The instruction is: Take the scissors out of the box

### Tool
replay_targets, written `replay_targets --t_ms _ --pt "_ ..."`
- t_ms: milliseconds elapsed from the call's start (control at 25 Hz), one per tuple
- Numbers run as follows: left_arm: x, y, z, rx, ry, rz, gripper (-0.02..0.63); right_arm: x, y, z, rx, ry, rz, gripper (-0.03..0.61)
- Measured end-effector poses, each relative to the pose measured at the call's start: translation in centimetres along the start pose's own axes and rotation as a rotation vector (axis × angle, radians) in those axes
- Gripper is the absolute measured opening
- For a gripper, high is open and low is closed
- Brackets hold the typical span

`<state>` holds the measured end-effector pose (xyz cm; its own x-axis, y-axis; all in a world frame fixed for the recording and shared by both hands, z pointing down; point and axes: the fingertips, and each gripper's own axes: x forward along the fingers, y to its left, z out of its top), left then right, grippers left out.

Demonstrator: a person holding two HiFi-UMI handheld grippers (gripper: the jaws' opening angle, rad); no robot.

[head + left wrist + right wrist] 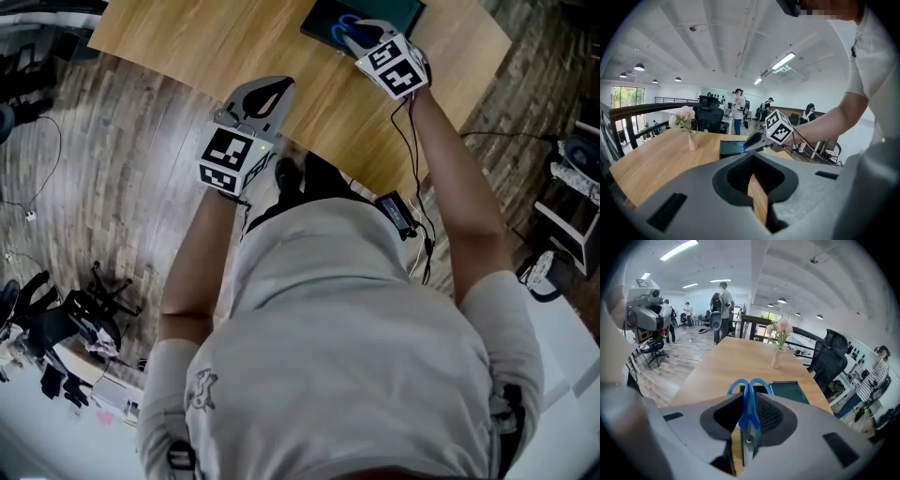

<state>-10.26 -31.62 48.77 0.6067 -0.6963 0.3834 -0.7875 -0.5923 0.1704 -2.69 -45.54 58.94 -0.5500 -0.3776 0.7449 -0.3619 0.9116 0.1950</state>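
Blue-handled scissors stand upright between the jaws of my right gripper, which is shut on them, handles pointing away. In the head view this right gripper hangs over the near edge of the dark green box, with the scissors lifted above it. The box lies on the wooden table. My left gripper hovers over the table's near edge, apart from the box, jaws together and holding nothing. The left gripper view shows the right gripper by the box.
A small pink vase of flowers stands on the table beyond the box. A black office chair sits at the table's far side. Cables and dark gear lie on the plank floor to the left. People stand in the background.
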Motion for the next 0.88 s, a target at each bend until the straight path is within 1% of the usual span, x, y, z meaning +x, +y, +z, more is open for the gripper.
replay_targets --t_ms 160,400,680,880 --pt "-2.4 -1.5 0.5 0.025 -0.021 -0.012 0.005 -2.6 2.0 0.6 0.024 -0.022 -0.029 0.092" --pt "-5.5 -3.8 0.0 0.046 -0.034 -0.026 0.005 -6.7 6.1 0.1 0.073 -0.062 -0.057 0.092" --pt "-8.7 -6.7 -0.8 0.075 -0.045 -0.063 0.005 -11.9 10.3 -0.2 0.160 -0.155 -0.118 0.091" --pt "-10.1 -7.6 -0.7 0.085 -0.067 -0.074 0.005 -14.9 12.9 0.3 0.207 -0.225 -0.150 0.092"
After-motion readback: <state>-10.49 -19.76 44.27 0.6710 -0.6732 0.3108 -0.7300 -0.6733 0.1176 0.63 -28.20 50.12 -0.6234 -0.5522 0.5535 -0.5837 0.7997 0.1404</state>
